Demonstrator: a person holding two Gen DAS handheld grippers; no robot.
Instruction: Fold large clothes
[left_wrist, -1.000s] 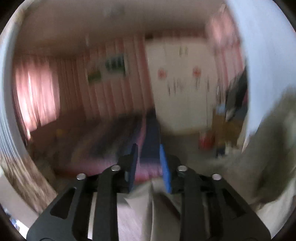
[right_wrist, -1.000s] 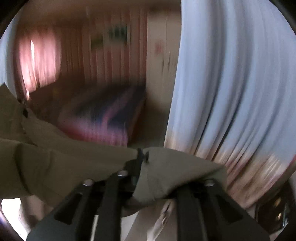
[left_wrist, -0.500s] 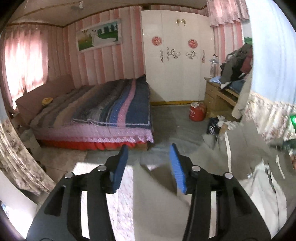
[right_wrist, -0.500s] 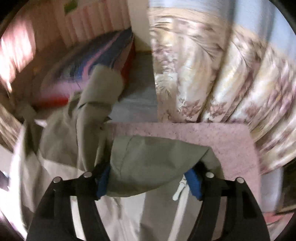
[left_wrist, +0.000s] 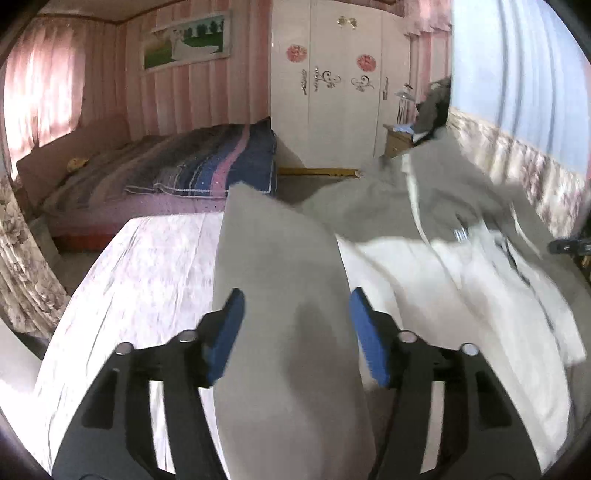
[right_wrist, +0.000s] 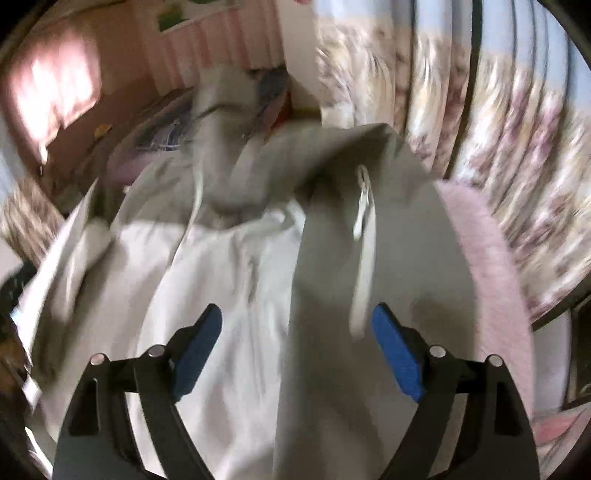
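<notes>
**Both grippers released over a grey-green jacket on a pink bed**

The left gripper (left_wrist: 295, 332), black with blue pads (left_wrist: 225, 336), is in the act of opening. A flat grey panel of the jacket (left_wrist: 280, 280) lies in the gap between the fingers, but neither pad presses on it. This panel runs forward from the gripper to a squared end near the far edge of the bed.

The right gripper (right_wrist: 295, 350) is also opening, spread wide. The jacket (right_wrist: 325, 258) lies under and between its fingers, untouched by the pads (right_wrist: 397, 354). A pale zipper strip (right_wrist: 364, 236) runs down the grey-green cloth just ahead of the right-hand pad. To the left of it the jacket's white lining (right_wrist: 207, 280) faces up, rumpled.

In the left wrist view the rest of the jacket spreads to the right, lining up, its far part heaped and blurred. It rests on a pale pink bedspread (left_wrist: 147, 266).

Beyond that stand a second bed with a striped blue and pink blanket (left_wrist: 207, 166), a white wardrobe (left_wrist: 332, 92), a framed picture (left_wrist: 184, 40) on a pink striped wall, and floral curtains (right_wrist: 498, 129) to the right.
</notes>
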